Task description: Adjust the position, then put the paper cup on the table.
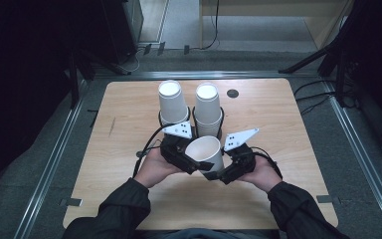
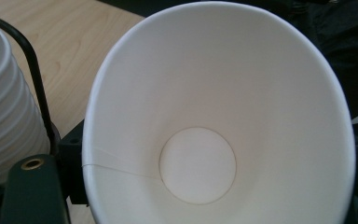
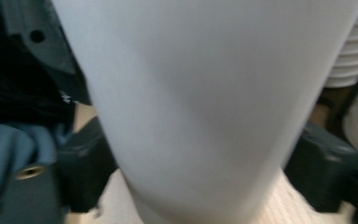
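Above the counter [image 1: 129, 149] near my chest, my forearms angled inward, my left hand-held gripper [image 1: 193, 164] and right hand-held gripper [image 1: 224, 173] both clamped on one paper cup [image 1: 205, 152], mouth tilted up, just before two cup stacks [image 1: 171, 102].

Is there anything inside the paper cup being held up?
No, the left gripper view looks straight into the paper cup and shows a bare white bottom.

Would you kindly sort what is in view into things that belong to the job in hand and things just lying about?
In the job:
single paper cup, open end up, between both grippers
left gripper
right gripper
two cup stacks in a black wire holder

Lying about:
small dark disc on the wooden table
cables on the floor
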{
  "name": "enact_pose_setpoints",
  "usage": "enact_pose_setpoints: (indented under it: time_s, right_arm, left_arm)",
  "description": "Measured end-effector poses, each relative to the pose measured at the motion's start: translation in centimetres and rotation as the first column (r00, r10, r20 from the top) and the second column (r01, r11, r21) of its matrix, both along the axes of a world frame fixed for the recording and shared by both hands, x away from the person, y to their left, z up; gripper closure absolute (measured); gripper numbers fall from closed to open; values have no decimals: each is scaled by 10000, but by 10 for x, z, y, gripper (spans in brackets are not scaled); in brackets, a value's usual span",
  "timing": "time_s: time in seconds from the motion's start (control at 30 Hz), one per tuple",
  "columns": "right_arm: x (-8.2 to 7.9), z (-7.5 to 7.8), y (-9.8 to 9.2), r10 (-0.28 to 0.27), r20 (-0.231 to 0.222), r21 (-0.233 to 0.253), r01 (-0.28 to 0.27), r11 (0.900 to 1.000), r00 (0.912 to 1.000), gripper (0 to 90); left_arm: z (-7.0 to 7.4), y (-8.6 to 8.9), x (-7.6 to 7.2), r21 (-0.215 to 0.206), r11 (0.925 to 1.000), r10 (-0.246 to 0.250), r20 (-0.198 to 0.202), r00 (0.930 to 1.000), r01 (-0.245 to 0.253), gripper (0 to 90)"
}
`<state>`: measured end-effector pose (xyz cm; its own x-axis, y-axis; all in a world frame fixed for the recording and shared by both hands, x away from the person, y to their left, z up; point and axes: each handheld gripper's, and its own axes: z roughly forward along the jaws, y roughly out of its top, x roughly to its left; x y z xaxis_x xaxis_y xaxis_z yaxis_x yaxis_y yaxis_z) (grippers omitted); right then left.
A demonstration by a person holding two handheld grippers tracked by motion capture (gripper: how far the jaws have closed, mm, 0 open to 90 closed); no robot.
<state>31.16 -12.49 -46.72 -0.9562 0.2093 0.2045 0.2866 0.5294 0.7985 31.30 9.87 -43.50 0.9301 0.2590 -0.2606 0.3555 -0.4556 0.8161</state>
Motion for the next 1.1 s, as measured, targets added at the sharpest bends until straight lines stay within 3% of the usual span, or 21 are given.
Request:
enact_pose_setpoints:
  time_s: [0.1,0.27,0.43,0.53,0.6,0.7,0.8,0.93,1.1]
  right_arm:
    - [-3,0,-2,14,330,-372,-2,9993,9995,136]
    - [-2,1,-8,-48,228,-361,56,9993,9997,136]
    - [0,1,-15,-322,104,-651,328,9973,9994,135]
    - [-1,3,-19,-591,320,-791,615,9950,9977,136]
    - [-2,3,-19,-889,497,-799,927,9925,9948,136]
    - [-2,4,-21,-1425,645,-810,1475,9857,9877,139]
    - [-1,3,-24,-1529,716,-928,1593,9829,9856,139]
    - [3,2,-27,-1821,436,-988,1857,9776,9823,146]
    - [4,0,-32,-1954,626,-1138,2015,9729,9787,146]
  left_arm:
    - [2,3,0,-106,9998,196,-80,9998,-196,179]
    - [5,6,-1,217,9989,417,281,9987,-423,180]
    - [4,8,0,653,9964,493,600,9970,-532,180]
    - [3,11,-1,728,9952,578,937,9939,-647,180]
    - [3,13,-1,701,9960,494,897,9947,-558,180]
    - [1,14,-1,1012,9931,498,909,9946,-590,180]
    - [-1,16,-1,1102,9918,555,857,9948,-648,180]
    - [-2,18,-1,1305,9890,601,798,9950,-702,180]
    - [-5,23,0,1623,9841,608,723,9955,-719,180]
